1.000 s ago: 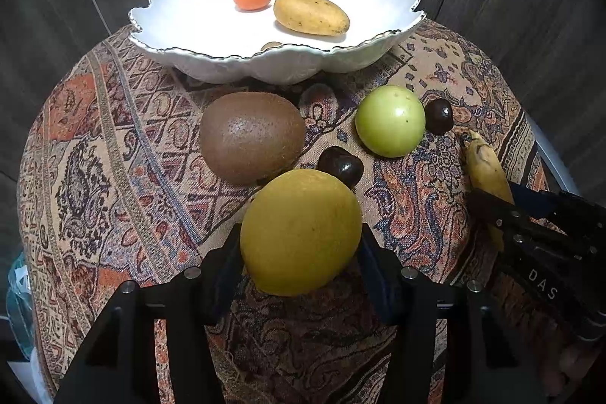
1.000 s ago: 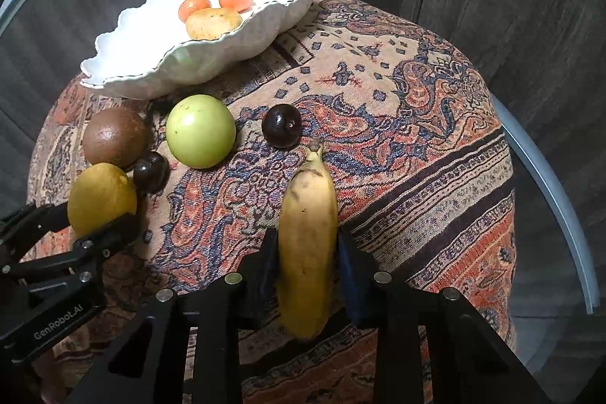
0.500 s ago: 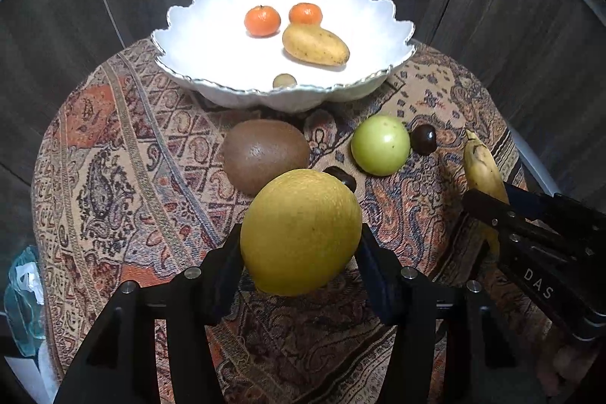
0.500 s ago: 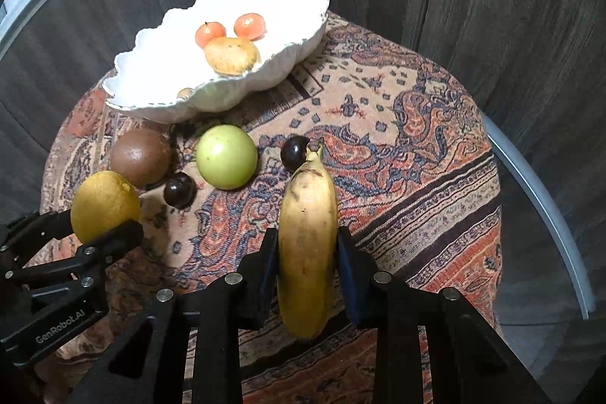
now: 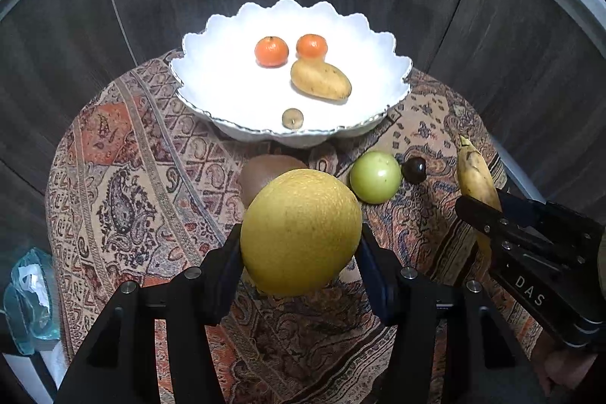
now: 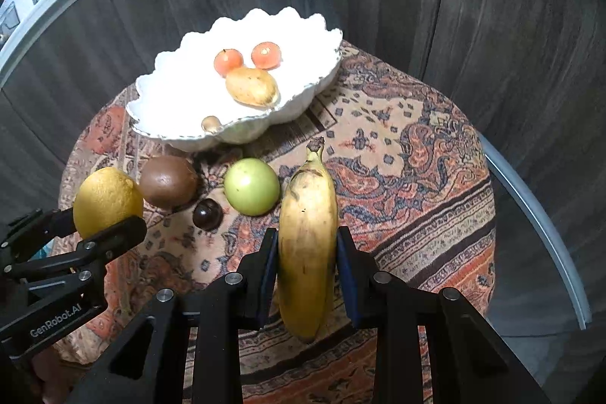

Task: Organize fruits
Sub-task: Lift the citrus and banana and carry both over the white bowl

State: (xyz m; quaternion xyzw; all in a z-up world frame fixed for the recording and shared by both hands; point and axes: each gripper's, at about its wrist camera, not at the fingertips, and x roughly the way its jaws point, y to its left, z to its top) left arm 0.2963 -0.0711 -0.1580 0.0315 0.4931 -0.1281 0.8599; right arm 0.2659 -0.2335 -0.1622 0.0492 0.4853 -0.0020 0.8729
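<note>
My left tool [image 5: 301, 245] is clenched on a big yellow lemon [image 5: 301, 231], its pads pressing both sides, and the fruit hangs clear above the patterned tabletop [image 5: 125, 176]. My right tool [image 6: 307, 263] grips a spotted banana [image 6: 308, 237] around its middle, stem pointing away from me, also lifted off the cloth. Just beyond the lemon, partly hidden behind it, I see a brown kiwi [image 5: 265, 169]; to the right of that sits a green apple [image 5: 375, 182] with a small dark plum [image 5: 414, 170] close beside it. From the right tool, a second dark plum [image 6: 207, 213] lies ahead and left, between the kiwi and the apple. Further ahead of both tools stands the white scalloped bowl [image 5: 212, 63], holding two tangerines [image 5: 271, 51], a yellowish oval fruit [image 5: 320, 80] touching the right-hand one, and a small brownish round fruit [image 5: 292, 118] near the front rim.
</note>
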